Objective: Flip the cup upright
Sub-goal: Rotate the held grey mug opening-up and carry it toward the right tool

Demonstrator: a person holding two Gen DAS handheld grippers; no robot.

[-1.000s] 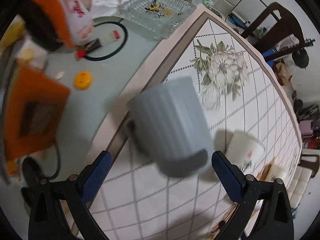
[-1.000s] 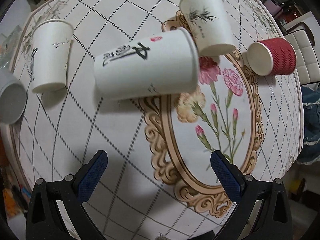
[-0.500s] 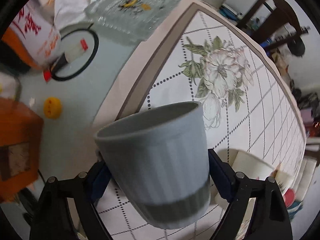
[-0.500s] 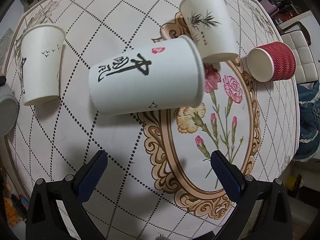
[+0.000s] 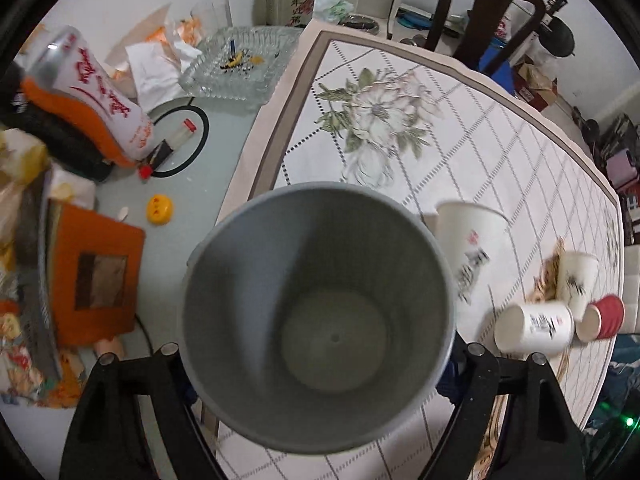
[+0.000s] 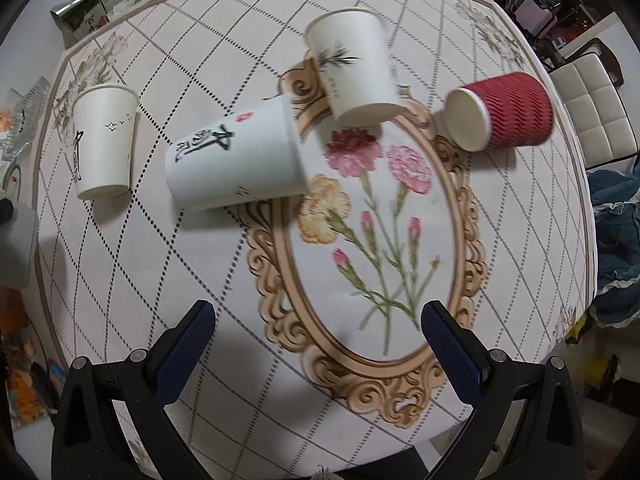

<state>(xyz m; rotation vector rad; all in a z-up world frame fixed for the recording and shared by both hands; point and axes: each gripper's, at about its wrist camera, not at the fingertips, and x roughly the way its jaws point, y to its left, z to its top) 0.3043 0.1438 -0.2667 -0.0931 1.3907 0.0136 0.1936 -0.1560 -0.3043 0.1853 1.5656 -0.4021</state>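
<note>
Tablecloth (image 6: 120,280) with diamond grid and floral oval fills the right wrist view; clutter and a glass tray (image 5: 240,62) sit off its edge in the left wrist view. Grey cup (image 5: 320,312) dominates the left view: a second ago it lay tilted and untouched between spread jaws, half a second ago it was clamped and rising, now its mouth faces the camera, interior and base visible; left gripper (image 5: 320,364) is clamped on its sides, cup held above the cloth edge; judged turned most of the way, set-down remaining. Right gripper (image 6: 318,340) hangs spread and empty, drawn back slightly; calligraphy cup (image 6: 236,160) lies on its side ahead, likely next; bird-print cup (image 6: 104,140), bamboo-print cup (image 6: 356,68) and red cup (image 6: 504,110) unmoved.
</note>
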